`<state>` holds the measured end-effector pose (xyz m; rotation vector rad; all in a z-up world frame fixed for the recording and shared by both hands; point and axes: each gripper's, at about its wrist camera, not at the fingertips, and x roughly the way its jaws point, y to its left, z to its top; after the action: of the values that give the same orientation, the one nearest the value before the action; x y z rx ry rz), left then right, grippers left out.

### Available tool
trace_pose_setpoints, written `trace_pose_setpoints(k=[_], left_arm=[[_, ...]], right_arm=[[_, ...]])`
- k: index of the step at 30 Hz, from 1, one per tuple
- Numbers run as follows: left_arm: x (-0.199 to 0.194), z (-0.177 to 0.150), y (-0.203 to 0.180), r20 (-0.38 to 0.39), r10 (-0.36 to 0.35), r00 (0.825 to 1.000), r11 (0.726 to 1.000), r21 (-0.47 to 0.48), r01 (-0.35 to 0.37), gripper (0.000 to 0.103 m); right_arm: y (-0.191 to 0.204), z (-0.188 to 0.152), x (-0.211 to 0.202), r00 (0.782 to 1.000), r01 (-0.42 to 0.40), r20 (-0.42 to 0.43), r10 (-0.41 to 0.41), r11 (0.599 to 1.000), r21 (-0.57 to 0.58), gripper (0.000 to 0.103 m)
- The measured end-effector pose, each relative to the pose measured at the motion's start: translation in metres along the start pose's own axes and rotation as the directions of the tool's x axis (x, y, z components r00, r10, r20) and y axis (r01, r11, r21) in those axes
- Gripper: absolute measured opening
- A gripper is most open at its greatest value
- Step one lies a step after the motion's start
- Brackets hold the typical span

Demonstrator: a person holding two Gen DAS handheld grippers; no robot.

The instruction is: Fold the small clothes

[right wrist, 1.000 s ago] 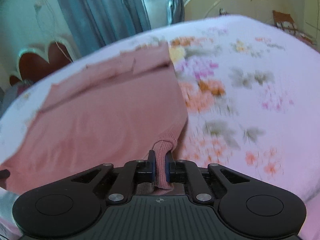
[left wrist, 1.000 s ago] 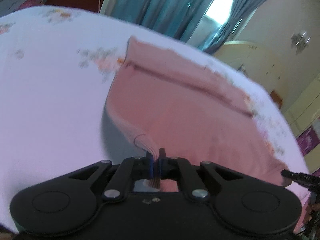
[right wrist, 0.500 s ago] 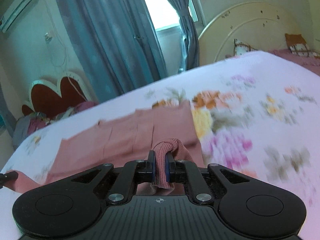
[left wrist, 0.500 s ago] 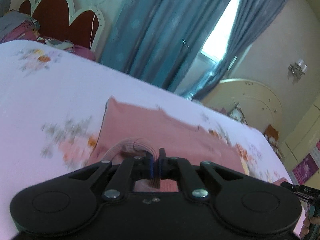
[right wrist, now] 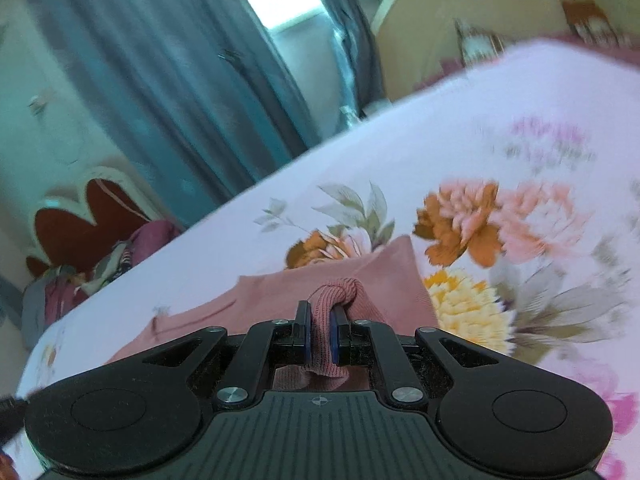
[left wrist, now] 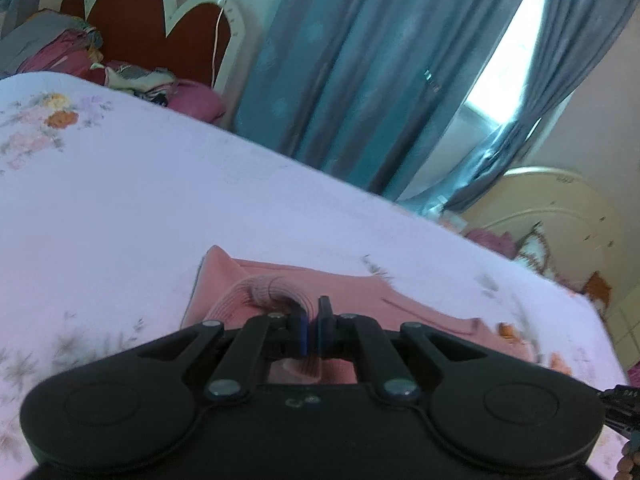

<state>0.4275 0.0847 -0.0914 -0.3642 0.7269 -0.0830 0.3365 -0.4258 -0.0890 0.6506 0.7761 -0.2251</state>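
Two claws, the left claw (left wrist: 312,330) and the right claw (right wrist: 320,334), each clamp a ribbed corner of the pink garment (right wrist: 384,284) lying mid-bed (left wrist: 160,200). One fold seems underway, corners carried over the cloth; laying down and further folds probably remain.

daylight pours in through the window (left wrist: 508,68) between the blue curtains (left wrist: 340,80), blown out to pure white in both views. the room otherwise sits in soft, cool, slightly dim light with a bluish cast over the floral bedsheet (right wrist: 520,152). motion blur smears the sheet's flowers at the far right of the right wrist view. fisheye bending curves the bed edge, and dark vignetting clips the corners. shadows are faint.
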Motion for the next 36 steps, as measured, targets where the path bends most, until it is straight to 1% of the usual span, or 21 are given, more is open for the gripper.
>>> trace_pose_setpoints(k=[3, 5, 7, 9, 10, 11, 12, 13, 14, 17, 20, 22, 25, 29, 30, 31, 32, 34, 36], left_arm=[[0.024, 0.000, -0.001, -0.030, 0.042, 0.999, 0.999, 0.026, -0.041, 0.005], [0.038, -0.002, -0.002, -0.063, 0.074, 0.995, 0.996, 0.054, -0.071, 0.005], [0.050, -0.005, -0.001, -0.088, 0.110, 0.990, 0.990, 0.097, -0.102, 0.012], [0.050, -0.007, 0.002, -0.081, 0.142, 0.987, 0.983, 0.129, -0.131, 0.024], [0.047, -0.005, 0.007, -0.069, 0.146, 0.987, 0.982, 0.128, -0.136, 0.026], [0.043, -0.004, 0.011, -0.063, 0.136, 0.989, 0.985, 0.119, -0.128, 0.038], [0.038, -0.001, 0.017, -0.056, 0.122, 0.991, 0.988, 0.107, -0.115, 0.054], [0.033, 0.001, 0.019, -0.046, 0.107, 0.993, 0.990, 0.102, -0.102, 0.058], [0.028, 0.003, 0.021, -0.037, 0.088, 0.995, 0.991, 0.105, -0.084, 0.061], [0.017, 0.010, 0.025, -0.038, 0.021, 0.999, 0.989, 0.145, -0.015, 0.061], [0.013, 0.010, 0.020, -0.056, -0.042, 0.998, 0.974, 0.222, 0.053, 0.061], [0.018, 0.006, 0.012, -0.076, -0.059, 0.995, 0.960, 0.271, 0.078, 0.061], [0.038, 0.002, 0.001, -0.111, -0.026, 0.994, 0.941, 0.333, 0.062, 0.061], [0.062, 0.003, 0.001, -0.129, 0.023, 0.991, 0.933, 0.360, 0.025, 0.058], [0.067, 0.003, 0.003, -0.135, 0.036, 0.990, 0.930, 0.368, 0.017, 0.057], [0.069, 0.002, 0.005, -0.144, 0.043, 0.989, 0.926, 0.376, 0.015, 0.056], [0.074, 0.002, 0.007, -0.155, 0.050, 0.987, 0.923, 0.385, 0.014, 0.054], [0.079, -0.001, 0.011, -0.178, 0.056, 0.983, 0.918, 0.397, 0.019, 0.053], [0.080, 0.000, 0.016, -0.184, 0.046, 0.982, 0.920, 0.390, 0.030, 0.052]], right_arm=[[-0.007, 0.006, 0.027, 0.999, 0.021, -0.028, -0.021, 1.000, 0.012, 0.008], [-0.010, 0.007, 0.041, 0.998, 0.029, -0.053, -0.029, 1.000, 0.007, 0.009], [-0.013, 0.008, 0.052, 0.997, 0.032, -0.077, -0.032, 0.999, 0.001, 0.009], [-0.017, 0.009, 0.057, 0.995, 0.018, -0.101, -0.017, 1.000, 0.014, 0.011], [-0.020, 0.011, 0.057, 0.995, 0.004, -0.099, -0.002, 1.000, 0.022, 0.022], [-0.022, 0.013, 0.055, 0.996, -0.002, -0.084, 0.003, 1.000, 0.020, 0.050], [-0.021, 0.016, 0.053, 0.998, 0.003, -0.060, -0.002, 1.000, 0.014, 0.065], [-0.021, 0.018, 0.049, 0.999, 0.001, -0.033, -0.001, 1.000, -0.002, 0.075], [-0.021, 0.021, 0.046, 1.000, -0.012, -0.021, 0.012, 1.000, -0.029, 0.075], [-0.021, 0.027, 0.042, 0.998, -0.058, -0.013, 0.057, 0.993, -0.100, 0.075], [-0.018, 0.026, 0.048, 0.997, -0.072, -0.028, 0.068, 0.979, -0.188, 0.075], [-0.015, 0.024, 0.056, 0.997, -0.073, -0.047, 0.064, 0.970, -0.233, 0.075], [-0.013, 0.020, 0.068, 0.995, -0.080, -0.082, 0.060, 0.957, -0.279, 0.075], [-0.007, 0.015, 0.079, 0.992, -0.087, -0.113, 0.050, 0.932, -0.351, 0.074], [-0.005, 0.014, 0.082, 0.991, -0.091, -0.121, 0.049, 0.925, -0.368, 0.070], [-0.004, 0.013, 0.084, 0.990, -0.095, -0.133, 0.047, 0.918, -0.385, 0.059], [-0.003, 0.012, 0.087, 0.989, -0.098, -0.145, 0.043, 0.910, -0.404, 0.056], [-0.001, 0.010, 0.093, 0.988, -0.100, -0.152, 0.036, 0.895, -0.435, 0.056], [0.001, 0.008, 0.098, 0.986, -0.109, -0.166, 0.036, 0.883, -0.457, 0.056]])
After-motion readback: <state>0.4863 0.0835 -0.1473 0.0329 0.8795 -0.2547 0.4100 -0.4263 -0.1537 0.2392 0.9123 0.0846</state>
